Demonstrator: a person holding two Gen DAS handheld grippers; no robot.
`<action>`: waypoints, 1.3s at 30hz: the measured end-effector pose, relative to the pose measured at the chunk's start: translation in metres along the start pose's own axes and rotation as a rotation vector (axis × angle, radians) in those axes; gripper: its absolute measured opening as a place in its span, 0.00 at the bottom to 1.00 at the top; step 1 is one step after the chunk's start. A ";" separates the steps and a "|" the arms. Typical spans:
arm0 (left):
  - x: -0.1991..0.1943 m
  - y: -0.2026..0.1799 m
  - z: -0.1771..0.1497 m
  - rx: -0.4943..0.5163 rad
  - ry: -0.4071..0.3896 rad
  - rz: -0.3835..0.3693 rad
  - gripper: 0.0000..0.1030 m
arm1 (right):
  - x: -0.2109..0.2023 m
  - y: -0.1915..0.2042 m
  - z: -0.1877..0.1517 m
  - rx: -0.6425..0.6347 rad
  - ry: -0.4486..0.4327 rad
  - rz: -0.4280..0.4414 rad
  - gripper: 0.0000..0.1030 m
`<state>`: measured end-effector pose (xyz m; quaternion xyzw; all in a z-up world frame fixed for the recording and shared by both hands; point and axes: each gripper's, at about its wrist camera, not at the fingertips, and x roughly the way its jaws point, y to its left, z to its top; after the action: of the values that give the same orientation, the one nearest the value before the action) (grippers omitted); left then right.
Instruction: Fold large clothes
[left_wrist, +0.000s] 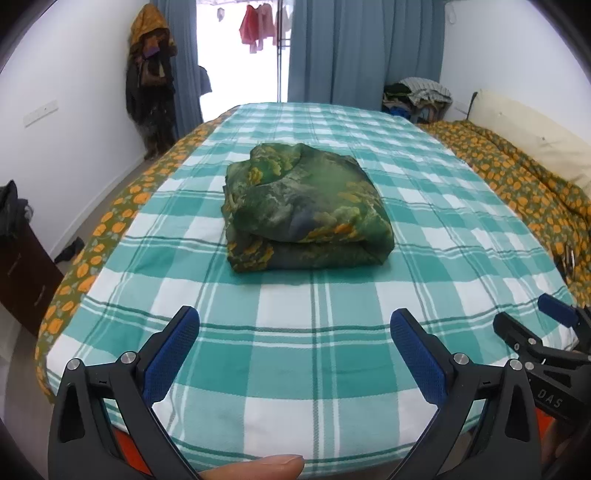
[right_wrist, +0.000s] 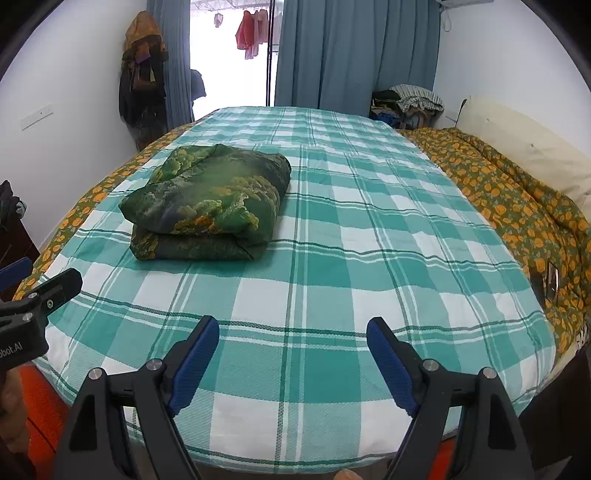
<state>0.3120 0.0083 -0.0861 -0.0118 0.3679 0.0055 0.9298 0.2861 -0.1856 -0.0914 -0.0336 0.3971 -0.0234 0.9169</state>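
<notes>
A green cloth with yellow floral print (left_wrist: 303, 210) lies folded into a thick bundle on the teal and white checked bed cover (left_wrist: 295, 332). In the right wrist view the bundle (right_wrist: 210, 206) lies to the left. My left gripper (left_wrist: 295, 321) is open and empty, held over the bed's near edge, well short of the bundle. My right gripper (right_wrist: 291, 328) is open and empty, to the right of the left one; it also shows in the left wrist view (left_wrist: 532, 314). The left gripper's finger shows at the left edge of the right wrist view (right_wrist: 55, 284).
An orange-flowered quilt (left_wrist: 524, 184) lies along the bed's right side beside a cream pillow (left_wrist: 535, 136). A pile of clothes (left_wrist: 417, 96) sits at the far right corner. Dark garments (left_wrist: 151, 85) hang on the left wall. A dark cabinet (left_wrist: 22, 266) stands at the left.
</notes>
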 end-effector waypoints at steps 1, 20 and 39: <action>0.000 0.000 0.000 0.003 0.002 0.006 1.00 | 0.000 0.000 0.000 -0.001 0.003 0.001 0.81; -0.012 0.000 0.000 0.003 0.027 0.074 0.99 | -0.018 0.009 0.010 -0.012 -0.007 0.054 0.81; -0.025 0.000 0.007 0.009 -0.011 0.090 0.99 | -0.025 0.025 0.020 -0.040 -0.018 0.062 0.81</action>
<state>0.2987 0.0085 -0.0634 0.0088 0.3628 0.0456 0.9307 0.2845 -0.1586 -0.0615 -0.0395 0.3900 0.0134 0.9199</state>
